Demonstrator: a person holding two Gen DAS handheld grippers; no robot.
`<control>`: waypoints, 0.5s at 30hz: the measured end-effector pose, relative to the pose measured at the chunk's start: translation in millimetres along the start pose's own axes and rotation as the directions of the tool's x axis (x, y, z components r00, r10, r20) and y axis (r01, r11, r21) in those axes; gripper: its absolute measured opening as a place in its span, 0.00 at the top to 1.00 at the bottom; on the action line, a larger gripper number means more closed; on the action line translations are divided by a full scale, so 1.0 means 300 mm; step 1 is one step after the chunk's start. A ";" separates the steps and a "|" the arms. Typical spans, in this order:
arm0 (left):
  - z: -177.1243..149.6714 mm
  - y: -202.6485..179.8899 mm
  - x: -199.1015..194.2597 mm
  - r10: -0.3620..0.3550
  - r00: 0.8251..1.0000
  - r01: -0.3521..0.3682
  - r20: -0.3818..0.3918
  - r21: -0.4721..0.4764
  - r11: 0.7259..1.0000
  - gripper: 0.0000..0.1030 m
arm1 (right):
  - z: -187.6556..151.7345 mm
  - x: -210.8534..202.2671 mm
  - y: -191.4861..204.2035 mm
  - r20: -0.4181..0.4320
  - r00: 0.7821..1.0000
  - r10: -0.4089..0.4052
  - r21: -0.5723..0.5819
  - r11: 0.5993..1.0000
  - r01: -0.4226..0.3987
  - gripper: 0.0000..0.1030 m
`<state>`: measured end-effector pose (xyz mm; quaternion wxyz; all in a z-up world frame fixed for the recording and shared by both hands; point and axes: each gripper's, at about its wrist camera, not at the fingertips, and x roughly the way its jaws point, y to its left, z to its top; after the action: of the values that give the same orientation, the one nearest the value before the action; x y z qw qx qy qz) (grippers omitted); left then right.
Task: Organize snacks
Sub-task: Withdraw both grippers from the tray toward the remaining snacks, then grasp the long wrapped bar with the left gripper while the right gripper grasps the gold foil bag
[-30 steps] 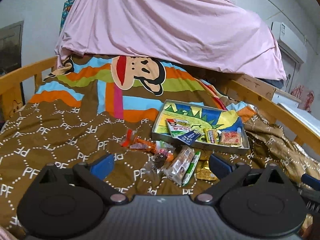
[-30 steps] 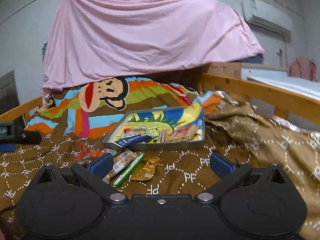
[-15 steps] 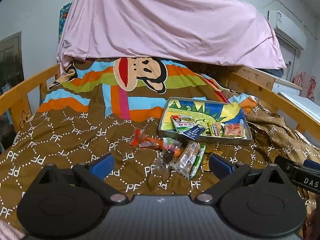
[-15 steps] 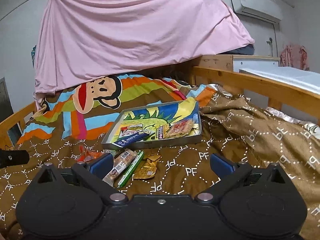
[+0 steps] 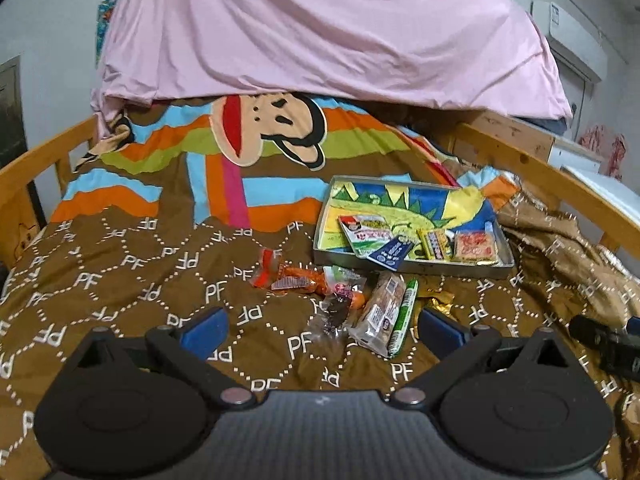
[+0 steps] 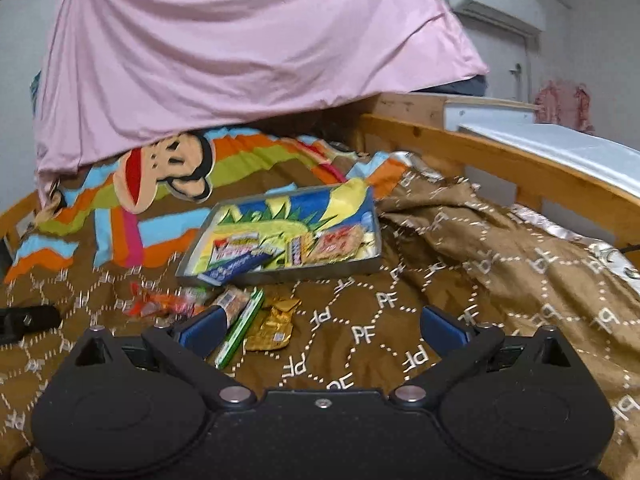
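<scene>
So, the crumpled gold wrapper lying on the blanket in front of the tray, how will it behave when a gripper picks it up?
The gold wrapper looks creased and flattish, so it is probably light and floppy and may bend between the fingers. Its shiny foil could be slippery. It lies on the soft blanket, so pressing down may sink it instead of pinching it.

— What's my bedspread [image 5: 132,264] like?
— Brown, dotted white hexagons with "PF".
— My tray [image 5: 408,266]?
— Grey rim, green-yellow dinosaur print on blue.
— My tongs' pads [image 6: 202,326]?
— Blue.
</scene>
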<state>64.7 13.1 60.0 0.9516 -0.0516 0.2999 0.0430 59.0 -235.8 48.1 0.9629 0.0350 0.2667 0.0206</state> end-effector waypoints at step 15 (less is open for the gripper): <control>-0.038 -0.021 0.518 -0.123 0.984 0.139 -0.129 0.127 0.982 0.00 | -0.085 0.379 0.096 -0.061 0.998 0.036 -0.330 0.942 -0.054 0.01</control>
<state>185.8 13.4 -38.4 0.9338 -0.0090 0.3550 -0.0435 142.7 -198.9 -29.6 0.9469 -0.1218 0.2843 0.0881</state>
